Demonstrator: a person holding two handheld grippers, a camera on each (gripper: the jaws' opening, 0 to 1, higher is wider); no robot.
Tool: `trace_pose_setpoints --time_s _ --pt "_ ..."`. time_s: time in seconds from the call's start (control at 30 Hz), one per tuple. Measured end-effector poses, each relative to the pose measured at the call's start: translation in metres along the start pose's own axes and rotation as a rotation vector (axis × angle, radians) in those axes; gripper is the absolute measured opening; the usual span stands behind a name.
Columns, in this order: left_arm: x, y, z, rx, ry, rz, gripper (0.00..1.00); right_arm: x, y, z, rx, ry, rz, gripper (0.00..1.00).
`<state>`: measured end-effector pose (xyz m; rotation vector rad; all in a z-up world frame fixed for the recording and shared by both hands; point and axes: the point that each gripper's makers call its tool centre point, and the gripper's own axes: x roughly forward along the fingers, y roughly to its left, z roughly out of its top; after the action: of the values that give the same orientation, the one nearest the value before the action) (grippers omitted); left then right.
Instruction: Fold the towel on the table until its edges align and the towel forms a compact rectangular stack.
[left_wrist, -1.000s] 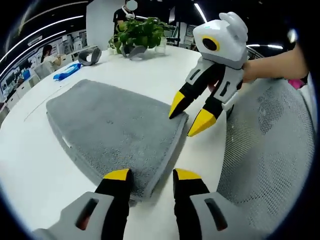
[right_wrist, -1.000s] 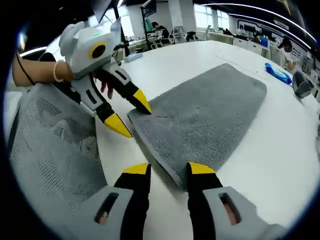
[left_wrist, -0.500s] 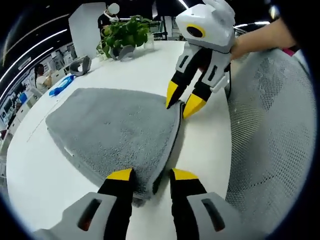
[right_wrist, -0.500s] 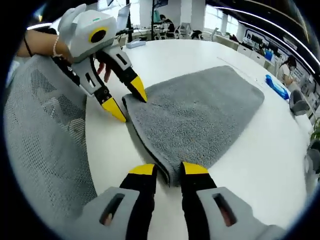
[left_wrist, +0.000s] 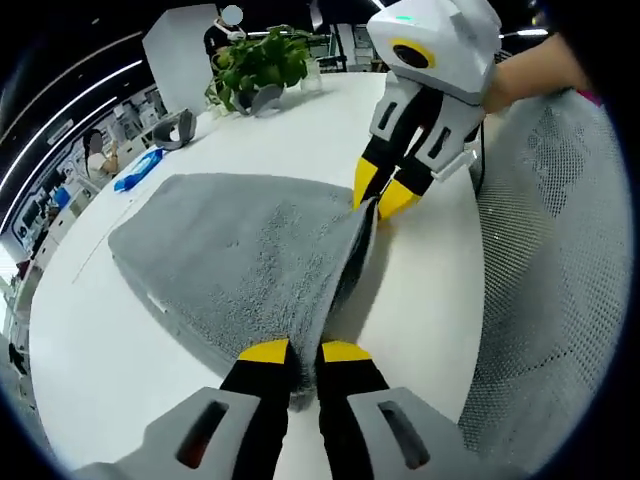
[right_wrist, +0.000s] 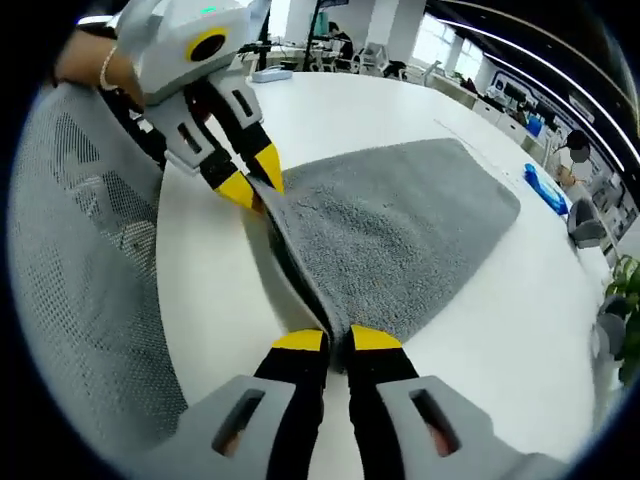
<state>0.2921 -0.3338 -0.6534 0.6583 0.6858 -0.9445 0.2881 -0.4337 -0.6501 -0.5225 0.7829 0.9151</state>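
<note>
Both claws had just closed: left claw (left_wrist: 304, 352) and right claw (right_wrist: 336, 339) each pinched a near corner of the towel (left_wrist: 235, 250), edge lifting off the tabletop (left_wrist: 300, 130) toward 12 o'clock. Fold starting.

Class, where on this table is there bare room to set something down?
Bare white table lies beside the towel, and between it and the potted plant. It is crowded along the towel's near edge, where both grippers pinch it beside the mesh chair.

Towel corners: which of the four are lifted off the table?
The two near corners of the grey terry towel, along the edge beside the mesh chair, each pinched by tongs; the far two lie flat.
</note>
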Motion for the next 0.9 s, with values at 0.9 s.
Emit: trace_pose_setpoints --time_s 0.9 --pt "-0.074 -0.015 0.026 -0.076 0.029 -0.107 0.08 -0.068 0.039 0.036 0.057 -0.009 0.171 0.04"
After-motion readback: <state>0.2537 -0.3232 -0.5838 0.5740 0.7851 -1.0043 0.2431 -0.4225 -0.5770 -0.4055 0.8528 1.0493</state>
